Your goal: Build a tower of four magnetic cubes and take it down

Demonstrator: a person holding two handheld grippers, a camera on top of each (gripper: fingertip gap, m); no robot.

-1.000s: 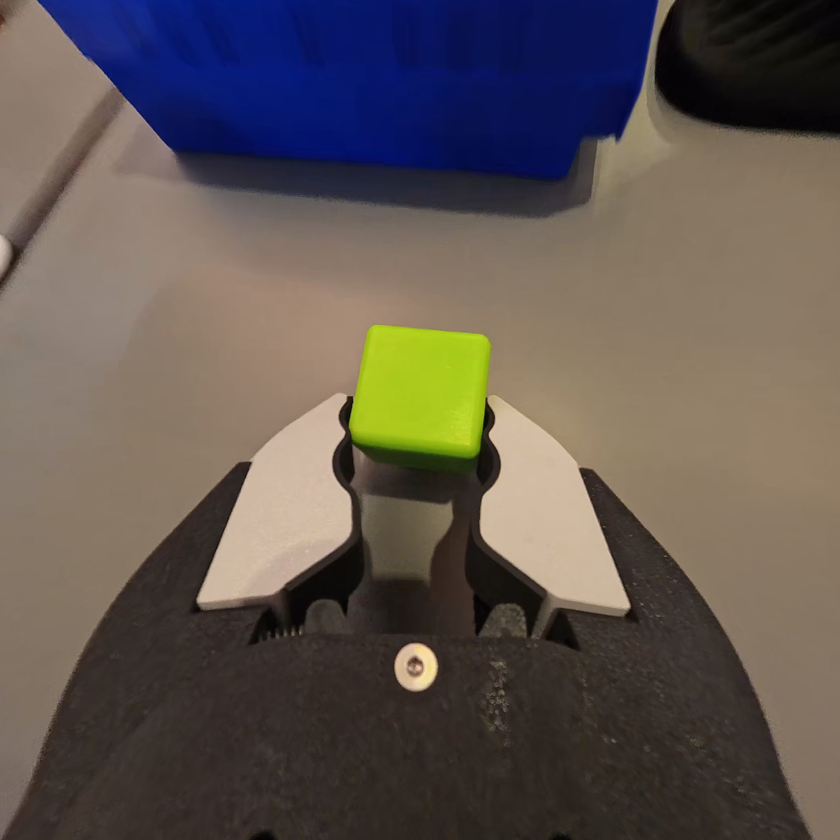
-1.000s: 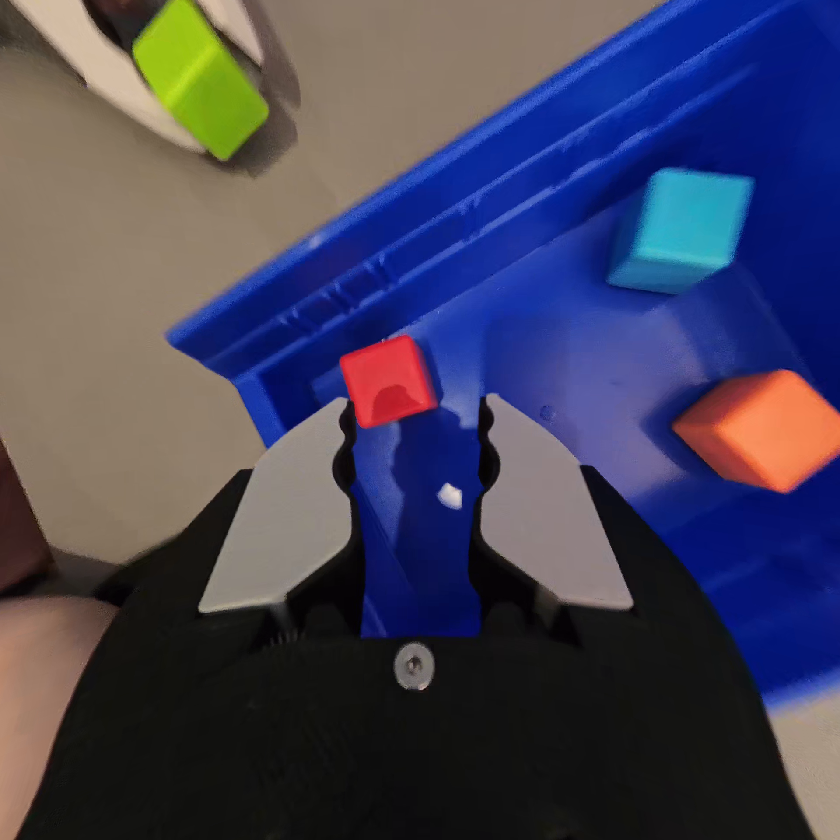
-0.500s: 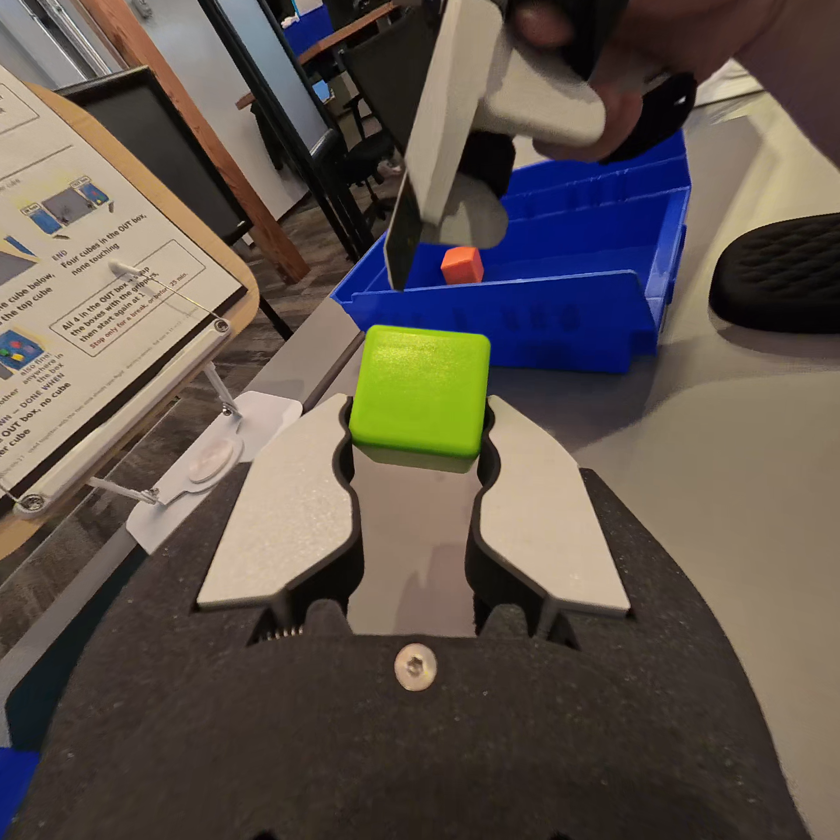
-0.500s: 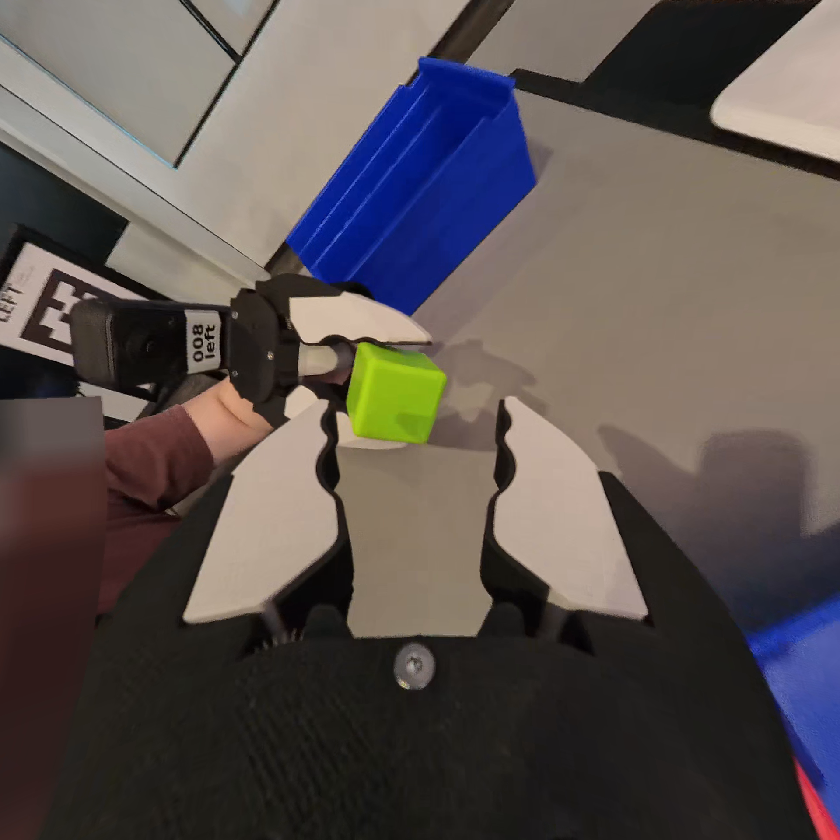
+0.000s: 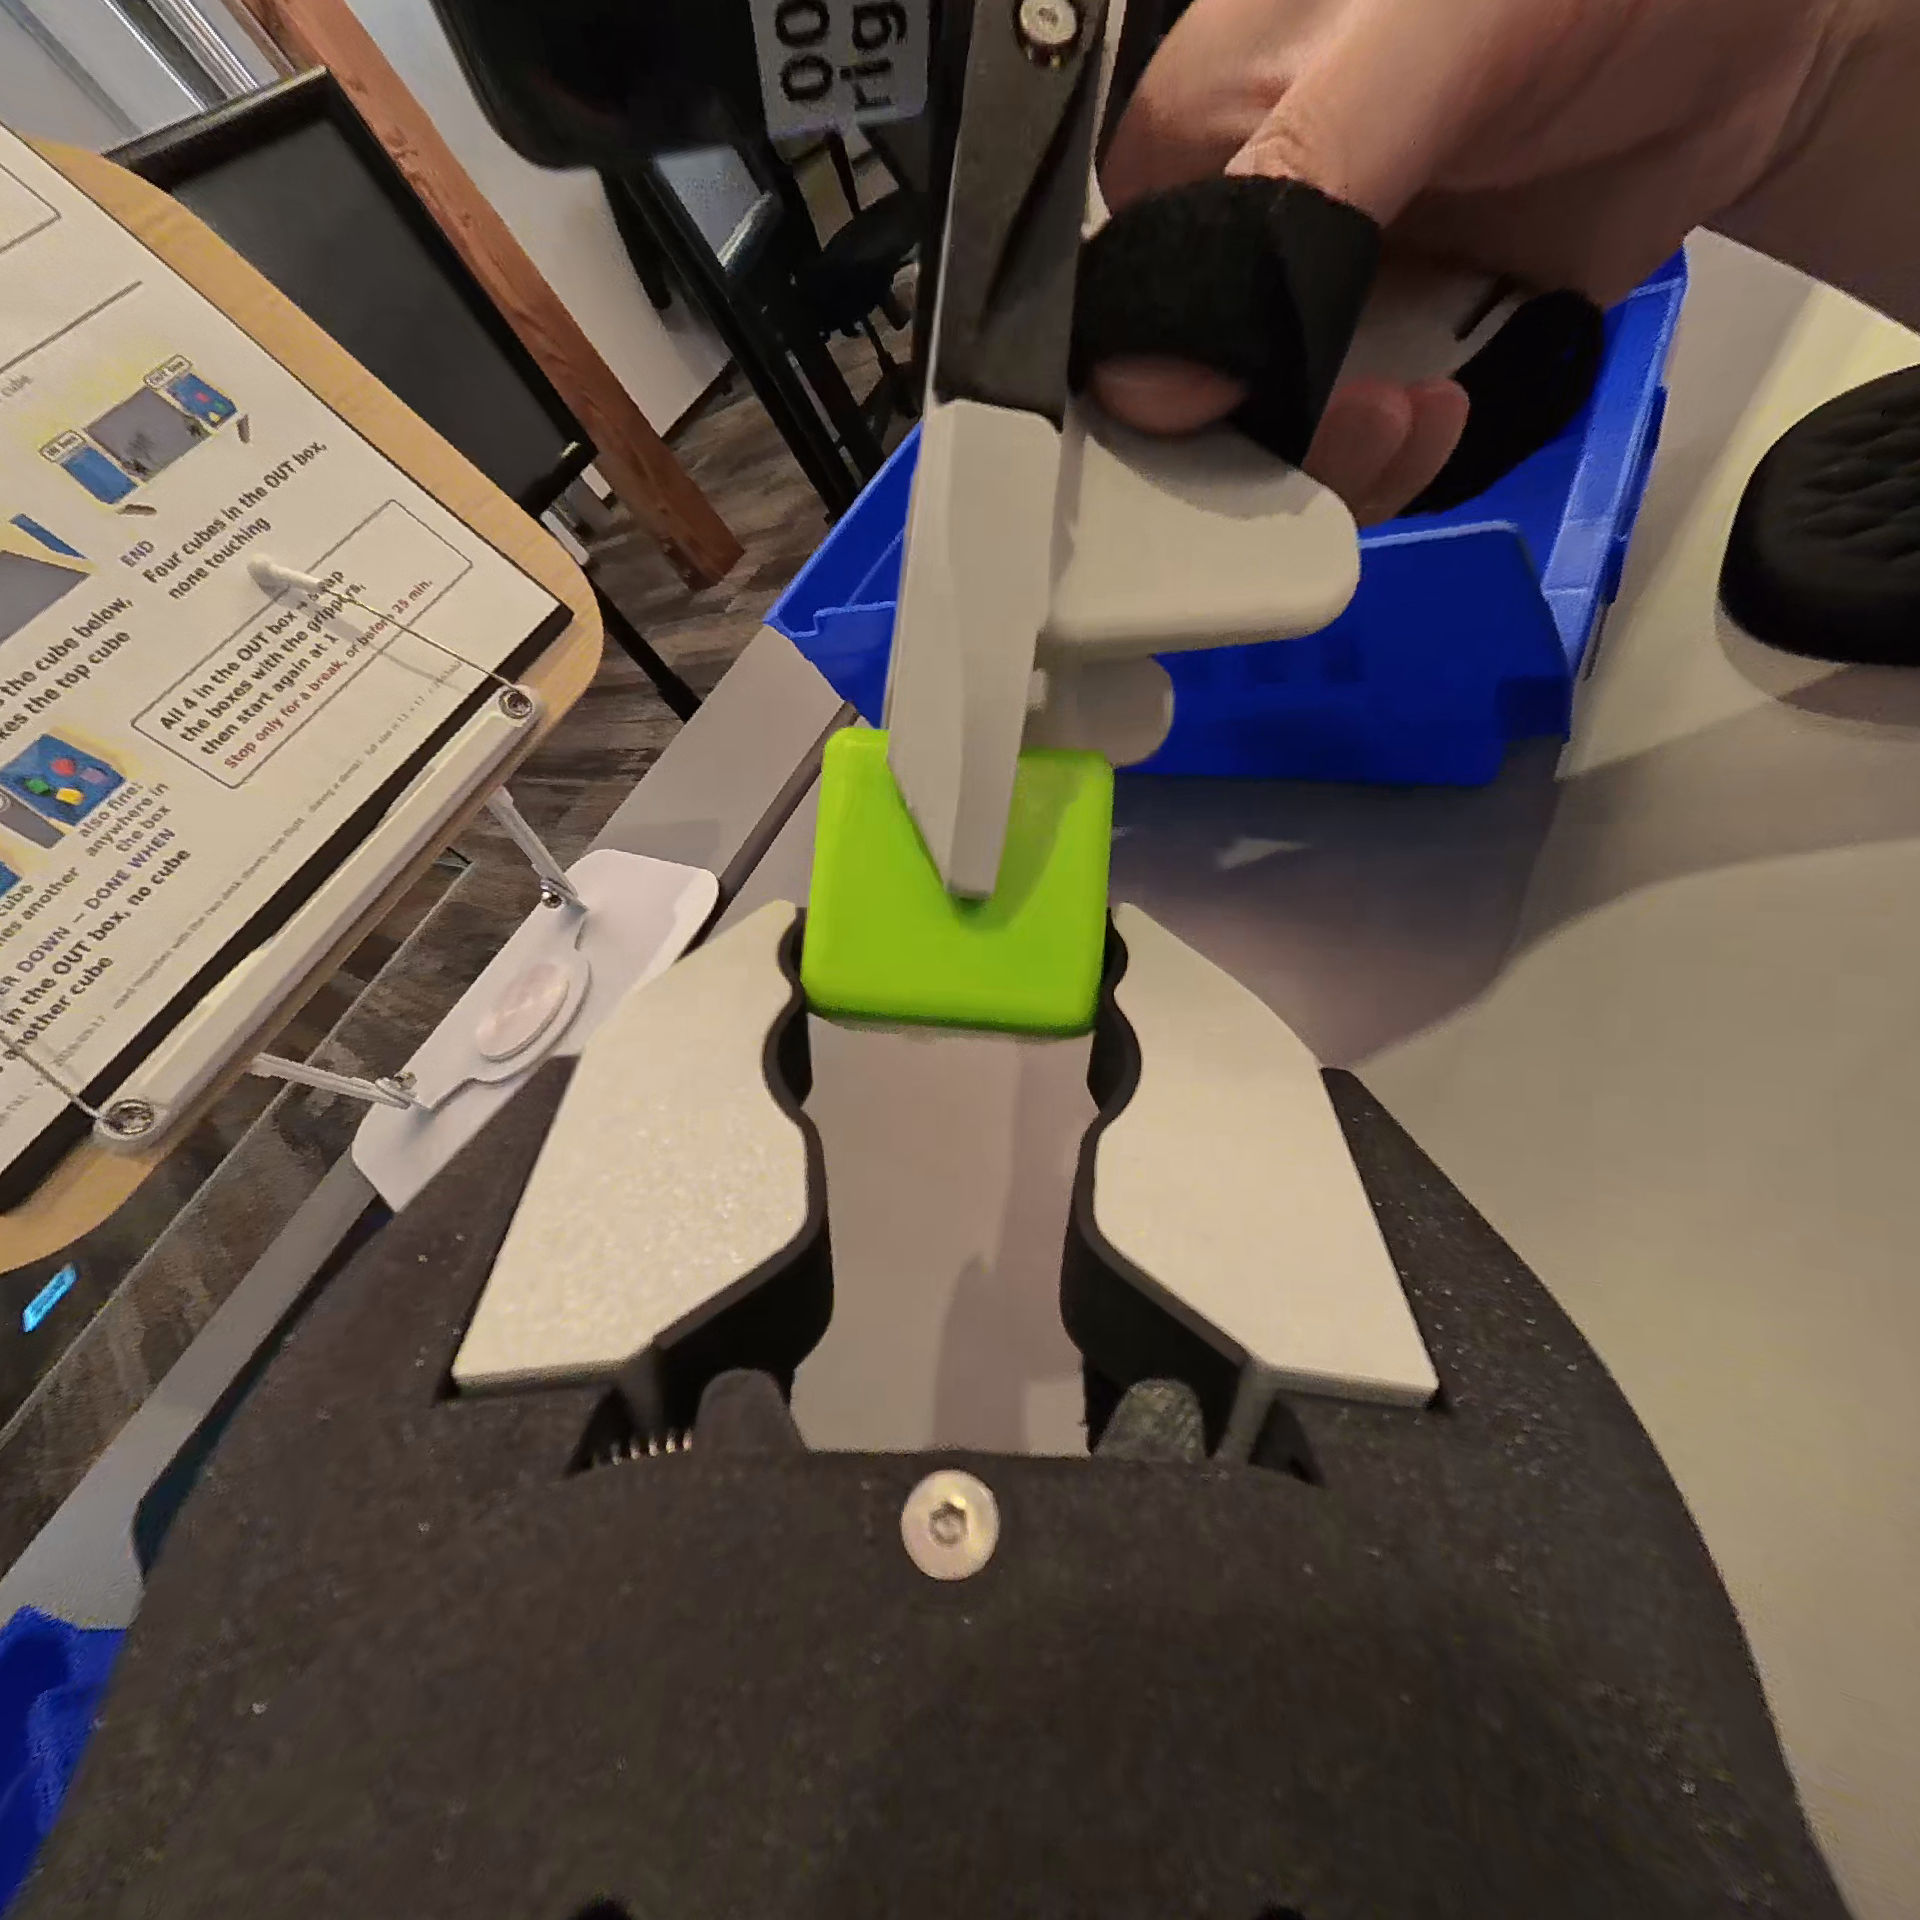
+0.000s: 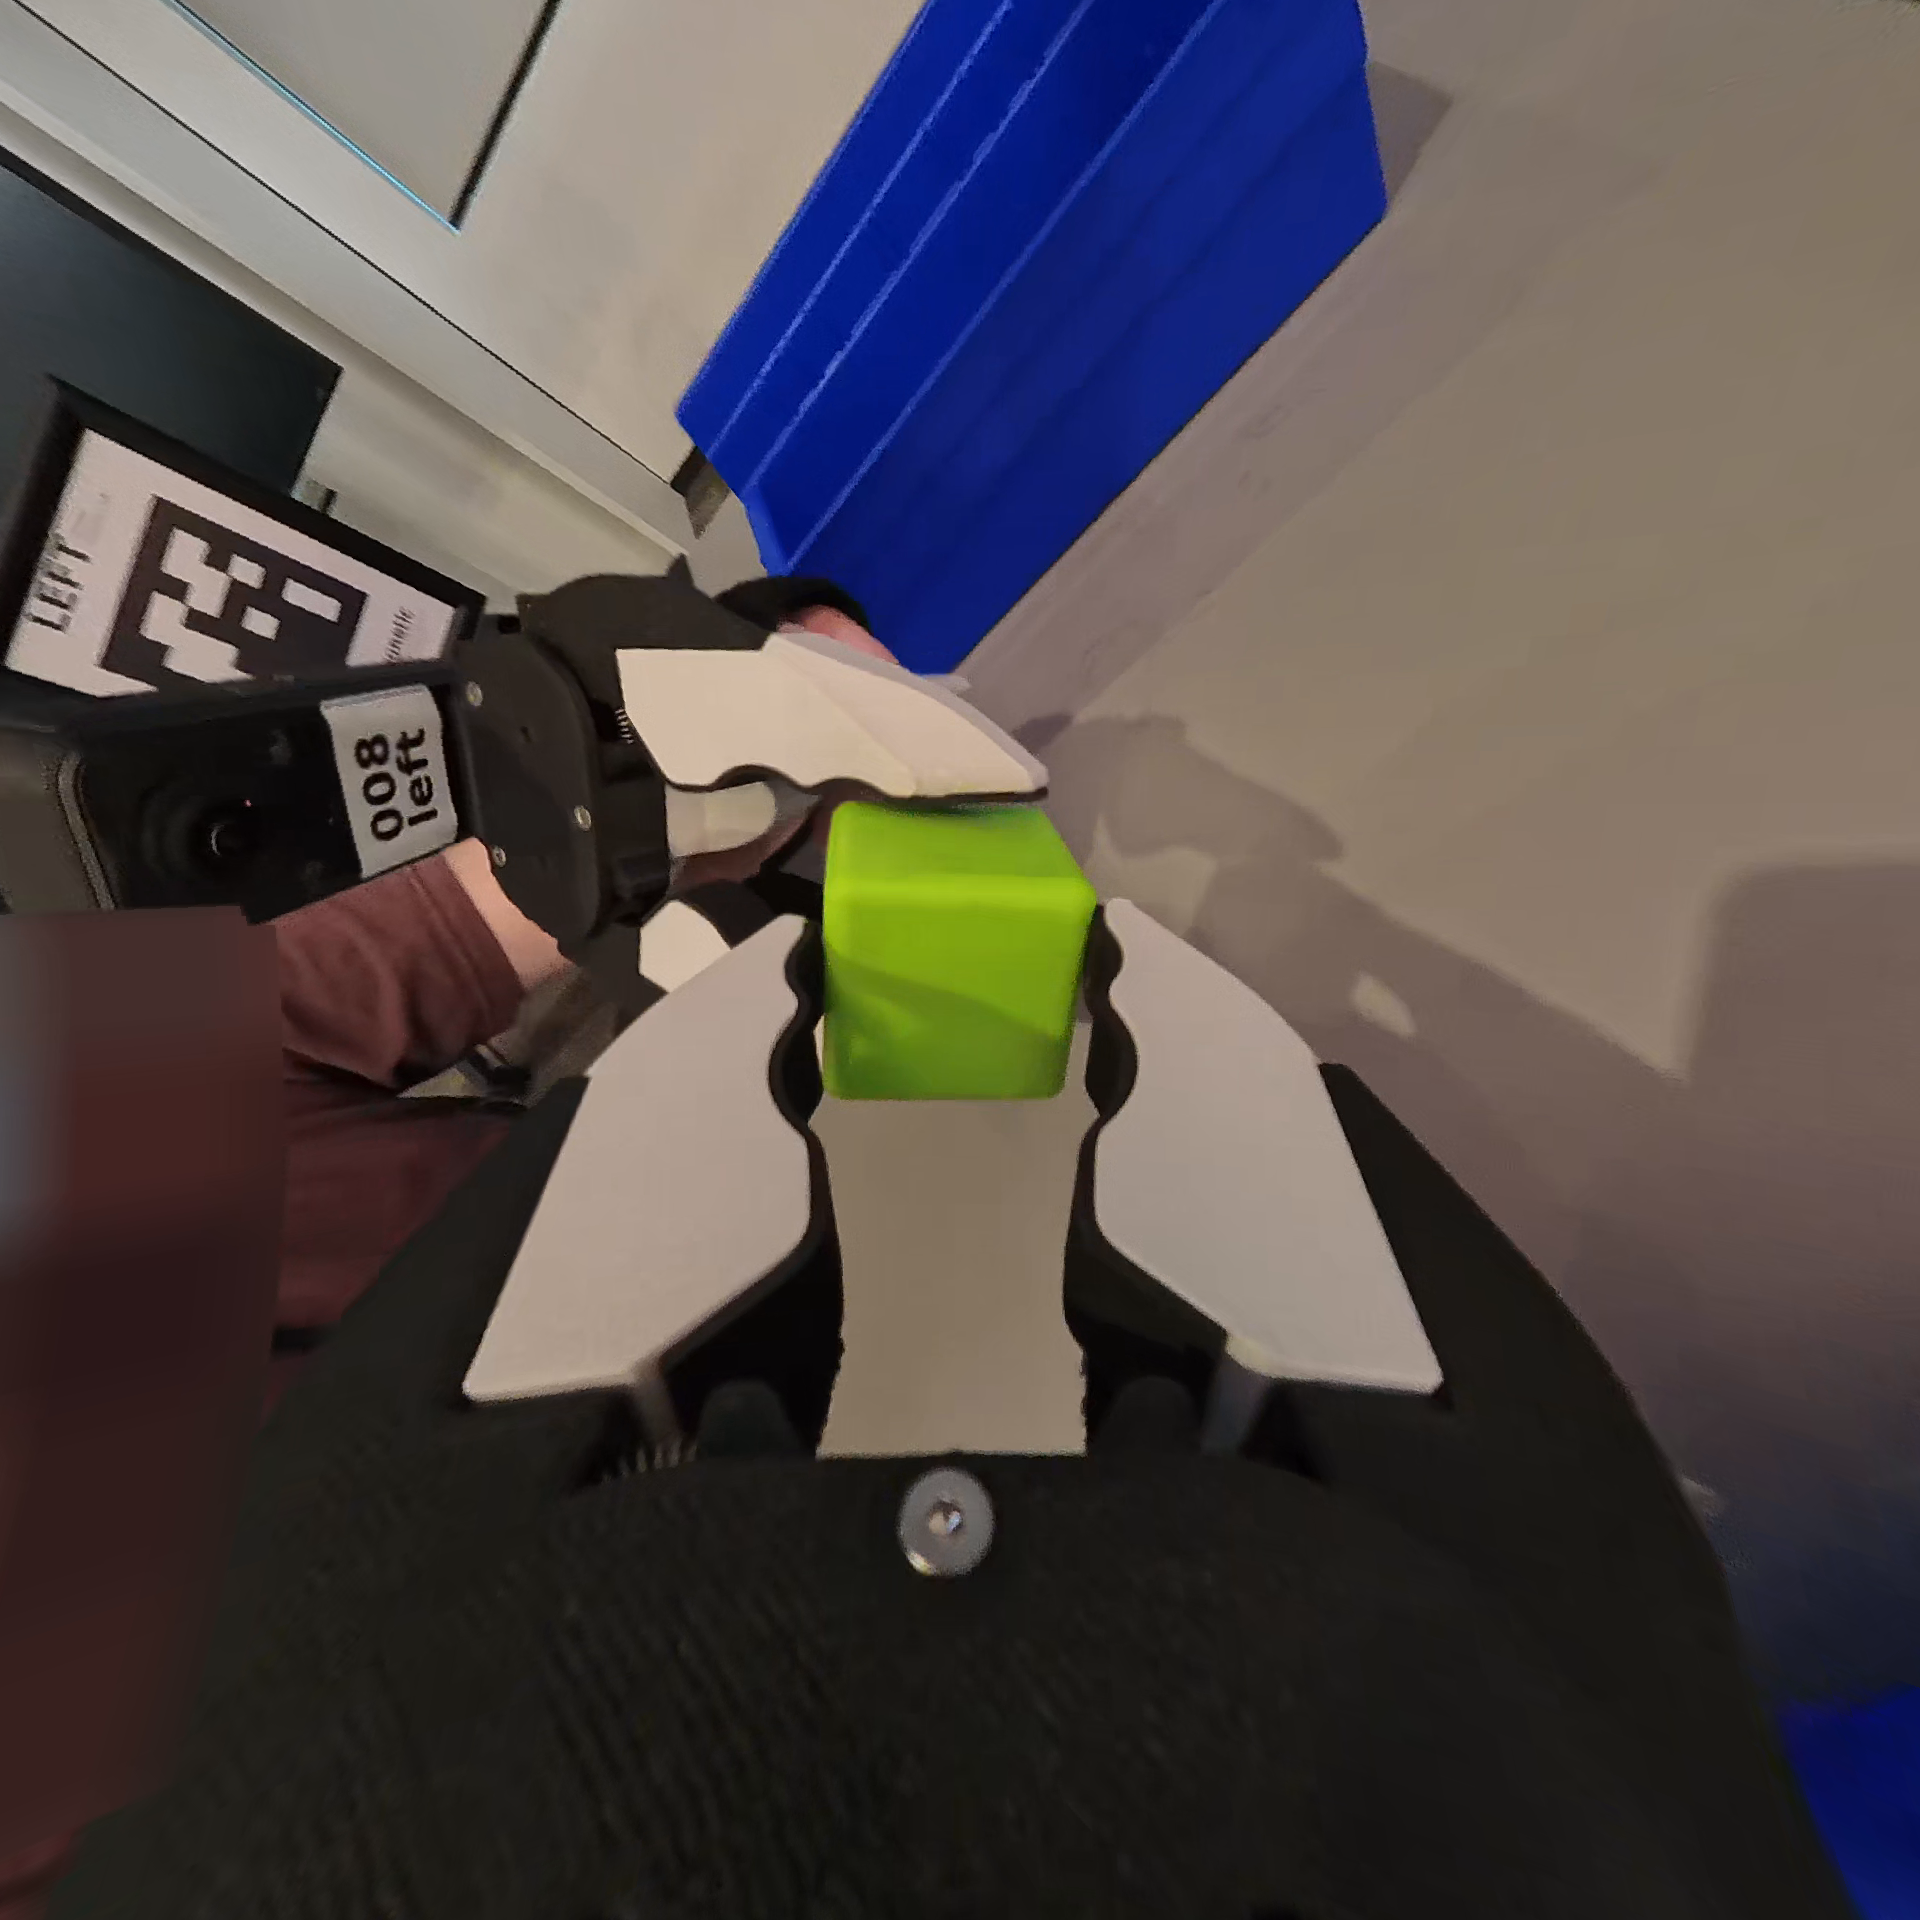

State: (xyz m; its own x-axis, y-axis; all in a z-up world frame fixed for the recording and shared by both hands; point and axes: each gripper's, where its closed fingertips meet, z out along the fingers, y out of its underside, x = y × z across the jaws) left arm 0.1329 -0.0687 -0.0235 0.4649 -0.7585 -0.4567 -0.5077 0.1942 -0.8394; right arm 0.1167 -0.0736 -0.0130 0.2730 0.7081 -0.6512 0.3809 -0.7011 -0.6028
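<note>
A lime green cube (image 5: 894,945) sits between the tips of my left gripper (image 5: 951,966), which is shut on it above the grey table (image 5: 1558,1091). My right gripper (image 5: 1049,800) comes down from above, one finger in front of the cube and one behind. In the right wrist view, my right gripper (image 6: 951,987) is shut on the same cube (image 6: 951,977), with its fingers against the cube's two sides. The left gripper's upper finger (image 6: 831,727) lies along the cube's top there. No other cube shows.
A blue bin (image 5: 1351,707) stands on the table behind the cube. Another blue bin (image 6: 1039,312) stands at the far table edge. An instruction board (image 5: 208,675) leans at the left, off the table edge. A black pad (image 5: 1839,520) lies at the right.
My right gripper left the blue bin, swung over to the green cube and closed on it. My left gripper tilted up and kept hold of the cube.
</note>
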